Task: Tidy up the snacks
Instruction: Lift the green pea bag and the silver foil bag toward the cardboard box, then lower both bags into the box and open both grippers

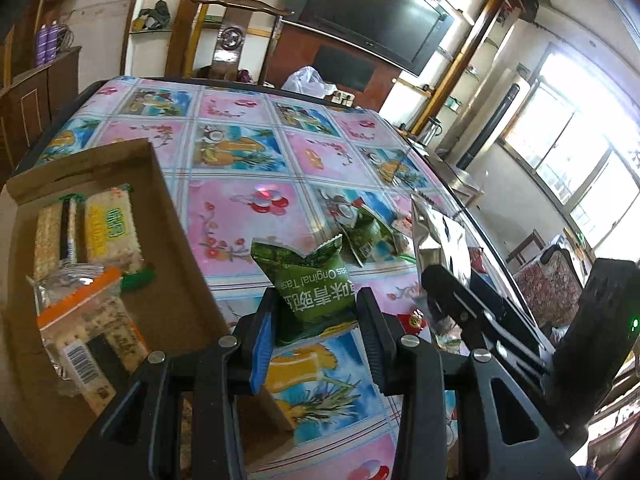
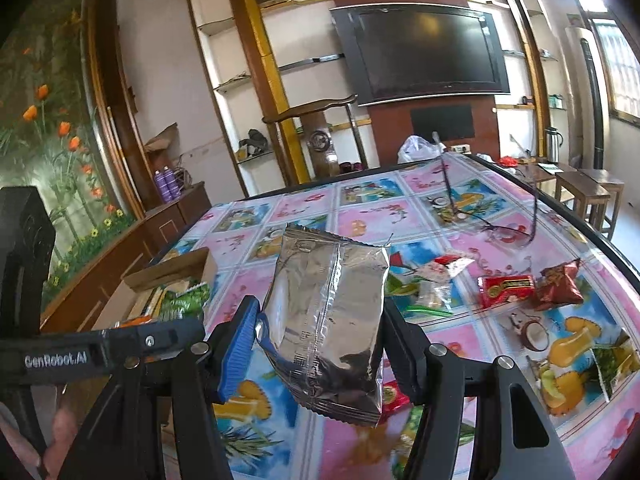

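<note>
Holding green packet (image 1: 316,292) beside box wall (image 1: 176,216); tablecloth (image 1: 240,216) beyond bare.

You face a dark television (image 2: 424,54) mounted at twelve o'clock. A poppy mural (image 2: 44,152) fills nine o'clock; wooden stools (image 2: 588,196) stand at two o'clock.

Left gripper (image 1: 316,320) pointing steeply down, jaws pinching a green snack packet (image 1: 310,280) between blue pad and black finger. Right gripper (image 2: 320,344) tilting gently down, jaws standing wider and clamping a silver foil bag (image 2: 332,312) upright. Both grippers hanging side by side, close together. Fingertips of a hand (image 2: 60,432) showing beneath the left gripper's handle.
</note>
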A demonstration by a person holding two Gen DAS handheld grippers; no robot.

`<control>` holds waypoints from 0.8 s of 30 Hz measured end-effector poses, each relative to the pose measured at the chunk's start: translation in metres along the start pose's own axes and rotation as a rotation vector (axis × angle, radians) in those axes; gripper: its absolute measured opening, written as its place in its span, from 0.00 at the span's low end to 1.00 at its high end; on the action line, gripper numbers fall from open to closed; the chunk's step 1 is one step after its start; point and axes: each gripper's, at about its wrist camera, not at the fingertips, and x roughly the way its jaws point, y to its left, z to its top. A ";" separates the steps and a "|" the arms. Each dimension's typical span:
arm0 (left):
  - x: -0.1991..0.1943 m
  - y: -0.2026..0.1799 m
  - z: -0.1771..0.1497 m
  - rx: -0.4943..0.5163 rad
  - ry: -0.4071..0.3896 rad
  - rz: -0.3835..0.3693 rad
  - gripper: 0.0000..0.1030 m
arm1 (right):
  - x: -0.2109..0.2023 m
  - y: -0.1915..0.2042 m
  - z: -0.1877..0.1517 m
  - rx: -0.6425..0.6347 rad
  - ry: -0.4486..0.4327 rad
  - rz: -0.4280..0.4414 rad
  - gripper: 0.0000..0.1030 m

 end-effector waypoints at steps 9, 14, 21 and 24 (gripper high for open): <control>-0.018 0.019 0.004 -0.040 -0.042 0.009 0.37 | 0.003 0.020 -0.005 -0.059 -0.002 0.030 0.63; -0.024 0.031 0.004 -0.060 -0.053 0.021 0.37 | 0.003 0.034 -0.008 -0.093 -0.006 0.051 0.63; -0.036 0.047 0.005 -0.093 -0.077 0.034 0.37 | 0.003 0.052 -0.013 -0.132 -0.009 0.081 0.63; -0.040 0.055 0.005 -0.105 -0.086 0.044 0.37 | 0.002 0.058 -0.015 -0.147 -0.009 0.091 0.63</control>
